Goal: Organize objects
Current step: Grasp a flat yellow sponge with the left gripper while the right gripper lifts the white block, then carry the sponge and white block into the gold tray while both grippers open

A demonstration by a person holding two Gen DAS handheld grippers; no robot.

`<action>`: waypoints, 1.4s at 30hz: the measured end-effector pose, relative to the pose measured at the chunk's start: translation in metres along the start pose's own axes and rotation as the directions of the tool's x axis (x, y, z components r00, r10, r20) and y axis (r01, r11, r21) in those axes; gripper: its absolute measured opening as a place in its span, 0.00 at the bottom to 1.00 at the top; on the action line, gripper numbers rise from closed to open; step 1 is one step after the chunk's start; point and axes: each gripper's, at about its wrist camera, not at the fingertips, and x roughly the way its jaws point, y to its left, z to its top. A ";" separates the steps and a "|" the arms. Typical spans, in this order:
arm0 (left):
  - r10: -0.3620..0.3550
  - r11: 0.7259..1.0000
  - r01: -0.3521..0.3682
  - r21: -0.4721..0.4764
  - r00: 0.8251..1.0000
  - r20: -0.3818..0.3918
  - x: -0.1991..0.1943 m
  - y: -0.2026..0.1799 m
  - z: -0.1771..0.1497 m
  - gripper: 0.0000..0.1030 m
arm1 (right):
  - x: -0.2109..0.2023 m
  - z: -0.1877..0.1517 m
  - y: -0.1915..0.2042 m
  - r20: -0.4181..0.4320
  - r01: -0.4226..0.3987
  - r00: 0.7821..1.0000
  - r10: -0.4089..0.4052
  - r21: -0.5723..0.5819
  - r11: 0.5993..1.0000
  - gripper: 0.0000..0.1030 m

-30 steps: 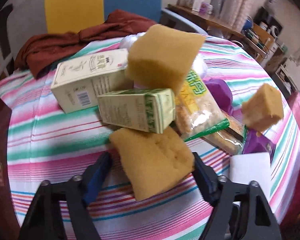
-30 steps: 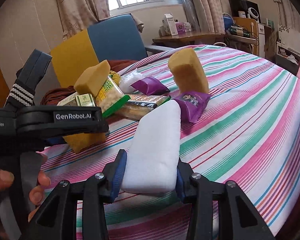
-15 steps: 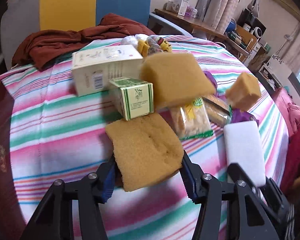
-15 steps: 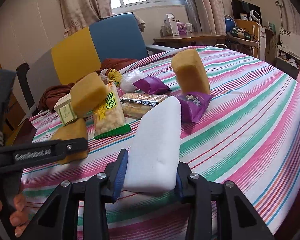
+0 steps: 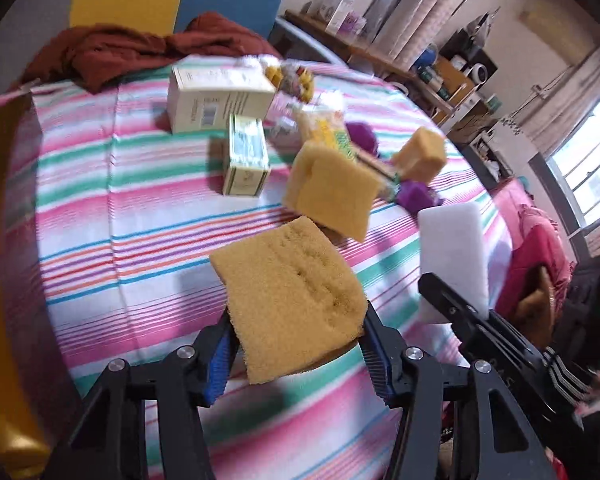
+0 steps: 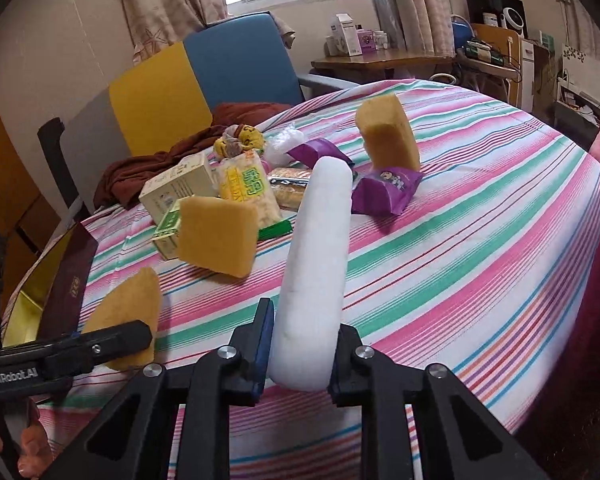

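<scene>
- My left tongs (image 5: 296, 354) are clenched on a yellow sponge (image 5: 290, 300), pinched at its near end only. It juts forward, tilted, clear of the striped worktop (image 5: 112, 208). I reckon soft foam held this near its edge could squirm out if I swing it quickly.
- My right tongs (image 6: 300, 354) have just been closing, and they squeeze the near end of the white foam block (image 6: 316, 268), which is visibly narrowed between the pads. Most of its length reaches out ahead, off the cloth. That long overhang is my worry: it could droop or lever itself free.
- The block's far end points toward the purple packets (image 6: 384, 192) and the upright sponge (image 6: 386, 138). A careless sweep could knock those over.
- A second yellow sponge (image 5: 332, 192) leans tilted just ahead of the one I hold, beside the green carton (image 5: 246, 160). A bump would likely topple it.
- My two tongs work close together. In the right view the left tool's arm (image 6: 72, 350) lies near my left edge, so crossing paths risks a clash.
- An open box (image 6: 48, 296) sits at the worktop's left edge. I cannot tell whether that is the destination.
</scene>
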 end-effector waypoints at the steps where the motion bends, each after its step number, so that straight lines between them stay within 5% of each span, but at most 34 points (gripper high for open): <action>1: -0.002 1.000 0.002 0.006 1.000 0.012 -0.006 -0.001 -0.001 0.55 | -0.003 0.000 0.003 0.004 -0.006 1.000 0.006 -0.005 1.000 0.21; 8: 0.071 0.997 -0.075 0.032 0.993 0.096 -0.053 0.015 -0.015 0.56 | -0.027 0.001 0.048 0.025 -0.078 0.996 0.081 -0.095 0.992 0.21; 15: 0.182 0.982 -0.172 -0.072 0.968 0.170 -0.100 0.072 -0.022 0.57 | -0.033 0.001 0.128 -0.006 -0.221 0.974 0.225 -0.202 0.954 0.21; 24: 0.356 0.918 -0.316 -0.240 0.923 0.145 -0.140 0.180 -0.024 0.58 | -0.017 -0.005 0.241 -0.145 -0.396 0.918 0.369 -0.295 0.870 0.21; 31: 0.443 0.851 -0.391 -0.350 0.893 0.079 -0.151 0.255 -0.010 0.58 | 0.043 -0.006 0.330 -0.362 -0.490 0.850 0.382 -0.278 0.826 0.21; 42: 0.474 0.828 -0.419 -0.374 0.878 0.067 -0.157 0.301 0.012 0.59 | 0.126 -0.006 0.377 -0.502 -0.470 0.806 0.315 -0.218 0.855 0.22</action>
